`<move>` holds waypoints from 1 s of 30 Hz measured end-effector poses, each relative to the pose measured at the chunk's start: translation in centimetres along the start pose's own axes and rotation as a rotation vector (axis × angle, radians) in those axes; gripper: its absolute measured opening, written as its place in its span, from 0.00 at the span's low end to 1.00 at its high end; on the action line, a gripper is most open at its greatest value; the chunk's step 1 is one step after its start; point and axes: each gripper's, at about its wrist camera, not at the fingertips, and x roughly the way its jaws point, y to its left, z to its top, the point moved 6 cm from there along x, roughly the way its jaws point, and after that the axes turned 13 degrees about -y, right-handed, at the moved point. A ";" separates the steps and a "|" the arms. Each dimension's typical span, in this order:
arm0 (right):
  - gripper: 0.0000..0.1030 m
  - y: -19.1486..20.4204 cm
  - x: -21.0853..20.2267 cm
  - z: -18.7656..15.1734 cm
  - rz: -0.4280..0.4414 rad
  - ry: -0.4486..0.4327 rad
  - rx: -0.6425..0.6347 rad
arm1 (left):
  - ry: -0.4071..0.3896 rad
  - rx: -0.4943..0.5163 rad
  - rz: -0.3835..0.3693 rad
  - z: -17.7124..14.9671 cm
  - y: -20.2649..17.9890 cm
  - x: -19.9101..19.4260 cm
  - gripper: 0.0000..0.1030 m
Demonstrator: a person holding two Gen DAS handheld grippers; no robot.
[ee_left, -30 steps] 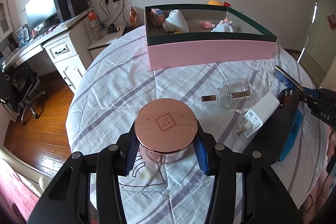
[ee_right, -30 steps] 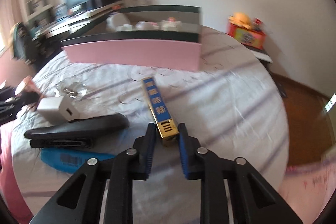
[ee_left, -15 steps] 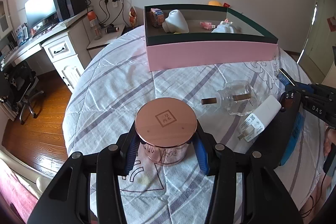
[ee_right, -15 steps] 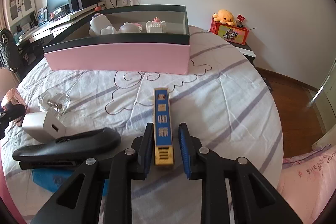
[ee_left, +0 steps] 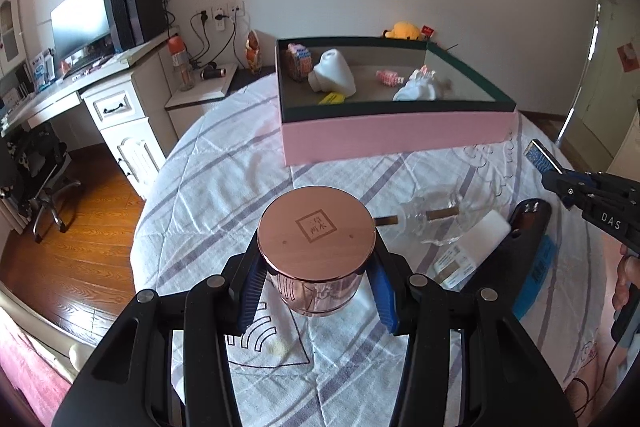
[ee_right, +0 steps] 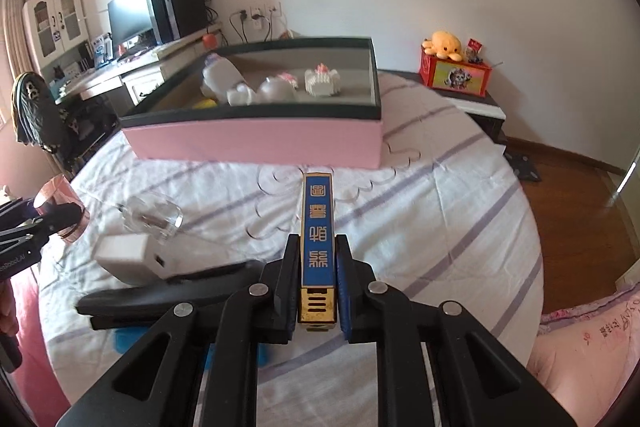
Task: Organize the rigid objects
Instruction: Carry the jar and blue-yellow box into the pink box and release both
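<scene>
A round jar with a copper lid [ee_left: 316, 231] sits between the blue pads of my left gripper [ee_left: 316, 267], which is shut on its sides and holds it just above the bedspread. The same jar [ee_right: 60, 201] shows at the far left of the right wrist view. A long blue and gold bar [ee_right: 318, 227] with gold characters is clamped near its end by my right gripper [ee_right: 317, 247]. Its jaws are closing, and the bar points toward the pink box [ee_right: 256, 139]. The bar's tip [ee_left: 542, 155] shows in the left wrist view.
The open pink box [ee_left: 396, 135] with a dark green rim holds several white and pink items. A clear glass bottle [ee_left: 436, 223], a white charger [ee_left: 472, 247], a black case [ee_left: 516, 239] and a blue flat item [ee_left: 536, 275] lie on the round bed. A desk stands at the left.
The right gripper moved over the blue bar, shut on it and raised it off the bedspread. The left gripper kept its hold and lifted the jar slightly.
</scene>
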 end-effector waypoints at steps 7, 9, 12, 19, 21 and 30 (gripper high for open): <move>0.15 1.0 -1.5 3.0 0.019 -0.048 -0.048 | -0.077 0.031 -0.025 3.8 -1.1 -1.3 0.46; 0.15 1.2 -1.9 4.2 0.030 -0.070 -0.061 | -0.093 0.034 -0.042 4.8 -1.5 -1.4 0.46; 0.15 1.5 -2.1 5.6 0.050 -0.086 -0.072 | -0.113 0.031 -0.065 6.5 -2.1 -1.1 0.46; 0.15 1.7 -1.0 8.5 0.076 -0.101 -0.088 | -0.129 0.075 -0.101 10.2 -3.5 1.1 0.46; 0.15 1.6 -0.1 9.4 0.071 -0.100 -0.099 | -0.128 0.071 -0.115 11.4 -3.8 2.3 0.46; 0.15 0.3 6.7 12.5 0.067 -0.035 -0.117 | -0.048 0.138 -0.158 15.4 -6.4 10.1 0.46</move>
